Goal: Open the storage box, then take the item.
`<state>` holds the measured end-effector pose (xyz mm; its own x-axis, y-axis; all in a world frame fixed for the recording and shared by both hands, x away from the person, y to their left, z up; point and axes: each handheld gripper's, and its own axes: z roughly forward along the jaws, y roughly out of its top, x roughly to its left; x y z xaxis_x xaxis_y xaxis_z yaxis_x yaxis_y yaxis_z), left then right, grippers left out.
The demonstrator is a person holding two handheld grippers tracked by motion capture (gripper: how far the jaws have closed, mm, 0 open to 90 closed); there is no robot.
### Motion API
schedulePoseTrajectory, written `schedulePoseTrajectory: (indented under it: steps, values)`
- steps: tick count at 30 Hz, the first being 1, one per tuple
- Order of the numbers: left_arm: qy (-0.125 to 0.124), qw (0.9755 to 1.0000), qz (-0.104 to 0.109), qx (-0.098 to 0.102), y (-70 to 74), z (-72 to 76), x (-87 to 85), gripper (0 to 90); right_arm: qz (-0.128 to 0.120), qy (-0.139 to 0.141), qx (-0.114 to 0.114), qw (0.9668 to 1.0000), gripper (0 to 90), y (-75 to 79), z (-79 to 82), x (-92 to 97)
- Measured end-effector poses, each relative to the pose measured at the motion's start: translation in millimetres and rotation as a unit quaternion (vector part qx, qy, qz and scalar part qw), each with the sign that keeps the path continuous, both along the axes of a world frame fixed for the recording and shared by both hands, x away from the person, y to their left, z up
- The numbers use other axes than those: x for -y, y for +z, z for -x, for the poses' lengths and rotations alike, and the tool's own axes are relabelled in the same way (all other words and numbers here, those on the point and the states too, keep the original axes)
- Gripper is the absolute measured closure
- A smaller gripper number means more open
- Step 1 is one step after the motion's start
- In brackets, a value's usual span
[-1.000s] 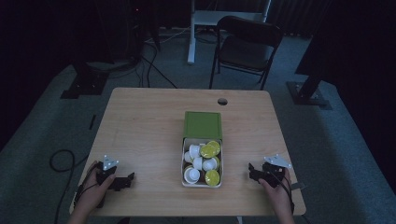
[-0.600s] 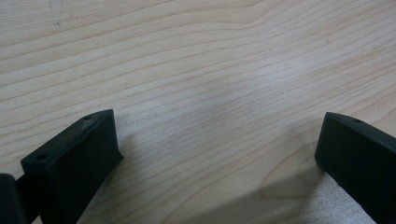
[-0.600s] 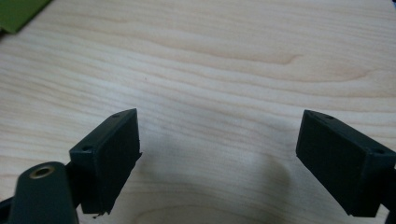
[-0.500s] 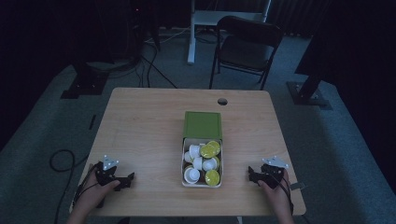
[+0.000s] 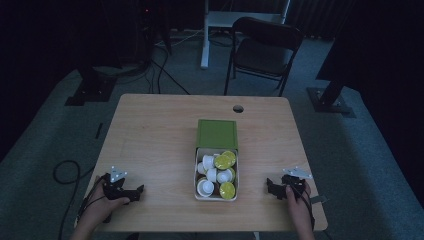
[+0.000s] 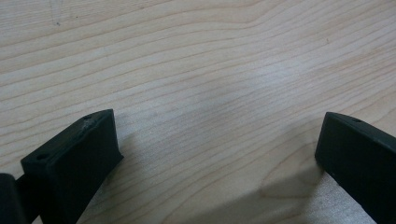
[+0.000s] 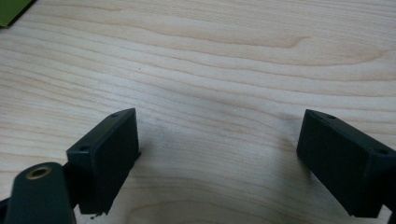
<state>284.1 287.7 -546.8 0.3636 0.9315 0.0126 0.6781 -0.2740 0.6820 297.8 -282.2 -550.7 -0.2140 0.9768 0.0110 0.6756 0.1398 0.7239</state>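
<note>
Hardly anything has changed over the last second: both hands sit where they were near the person's edge of the table (image 5: 160, 130), and the right one has only drifted a touch toward that edge. The box between them has not moved.

The left gripper (image 5: 136, 192) rests low on the wood, its jaws spread wide with nothing but bare grain between them, as the left gripper view (image 6: 219, 158) shows. The right gripper (image 5: 271, 187) is the same: jaws set wide apart over bare tabletop, gripping nothing in the right gripper view (image 7: 219, 158). Both point inward, toward the middle of the table.

Roughly midway between the two grippers, and well apart from each, stands a small white box (image 5: 196, 186) lying open. Its green lid (image 5: 217, 133) is laid back flat on the far side, away from the hands. A sliver of that green shows at the top left corner of the right gripper view (image 7: 11, 10). Inside the box is a loose heap of coffee capsules (image 5: 216, 173), some white, some with yellow-green tops, tumbled at odd angles and filling it to the rim. Beyond the table stands a dark folding chair (image 5: 265, 50).
</note>
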Motion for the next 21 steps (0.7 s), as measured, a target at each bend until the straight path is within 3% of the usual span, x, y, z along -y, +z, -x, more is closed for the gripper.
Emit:
schedulePoseTrajectory:
  steps: [21]
  values:
    - [-0.021,0.9998,0.001,0.000,0.2,-0.3,-1.6,0.0,0.000,0.000,0.000,1.0000,12.3,0.0,0.0,-0.1]
